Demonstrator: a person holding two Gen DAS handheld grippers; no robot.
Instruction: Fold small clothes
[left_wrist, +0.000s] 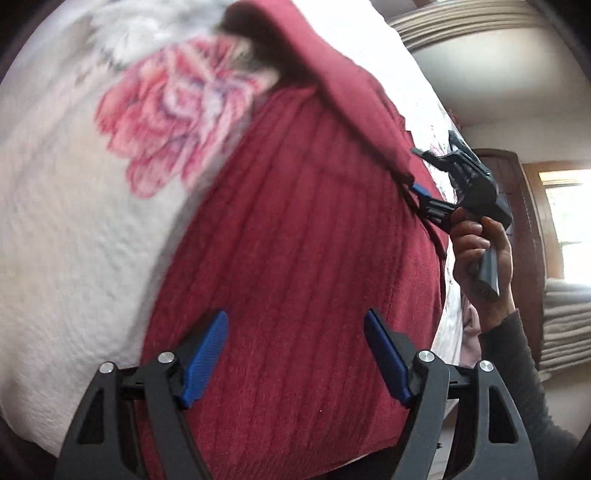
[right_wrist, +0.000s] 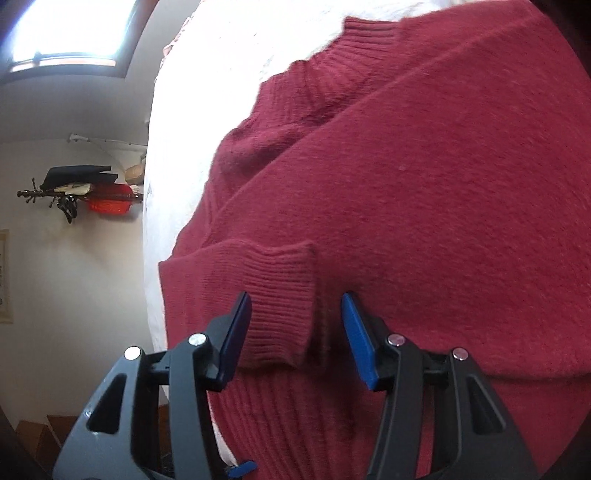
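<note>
A dark red knit sweater (left_wrist: 288, 258) lies spread on a white quilt (left_wrist: 74, 258). One sleeve (left_wrist: 332, 74) is folded across its body. My left gripper (left_wrist: 295, 321) hovers open over the ribbed lower part of the sweater, with nothing between its blue pads. At the right edge of the left wrist view a hand holds my right gripper (left_wrist: 417, 170) at the end of that sleeve. In the right wrist view the right gripper (right_wrist: 295, 301) stands open, and the sleeve's ribbed cuff (right_wrist: 280, 295) lies between its fingers. The sweater's collar (right_wrist: 369, 29) shows at the top.
The quilt carries a large pink flower print (left_wrist: 177, 110). A person's hand and dark sleeve (left_wrist: 480, 258) are at the right. Beyond the bed are a wooden door (left_wrist: 517, 221), a bright window (left_wrist: 569, 221), and a wall rack with a red basket (right_wrist: 110, 203).
</note>
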